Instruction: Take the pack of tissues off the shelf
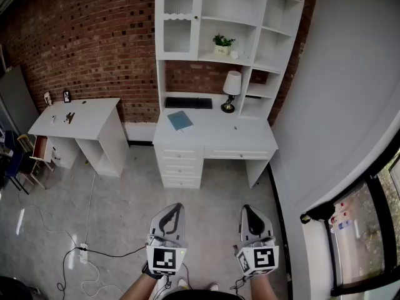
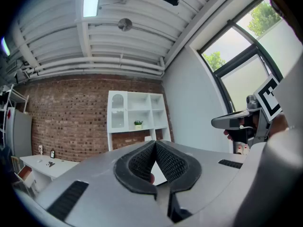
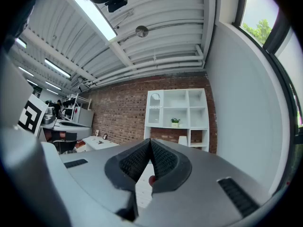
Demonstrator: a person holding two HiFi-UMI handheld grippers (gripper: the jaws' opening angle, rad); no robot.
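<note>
You stand well back on a grey floor (image 1: 206, 211), facing a red brick wall (image 1: 94, 36), with a plain pale wall (image 1: 337, 92) on your right and a window (image 1: 369, 230) cut off by the frame's edge. Against the bricks is a white table (image 1: 250, 136) with drawers, carrying a tall white shelf (image 1: 234, 2); a smaller second table (image 1: 87, 120) stands to its left. Your left hand-held gripper (image 1: 178, 207) and right hand-held gripper (image 1: 246, 208) point level, each with its jaws closed tip to tip on nothing. On the table are a lamp (image 1: 232, 83), a black keyboard (image 1: 188, 103) and a flat blue item (image 1: 180, 120). One shelf compartment holds a potted plant (image 1: 223, 44) with a tiny pale object (image 1: 234, 54) just beside it. It is too small to tell whether that is the pack of tissues.
</note>
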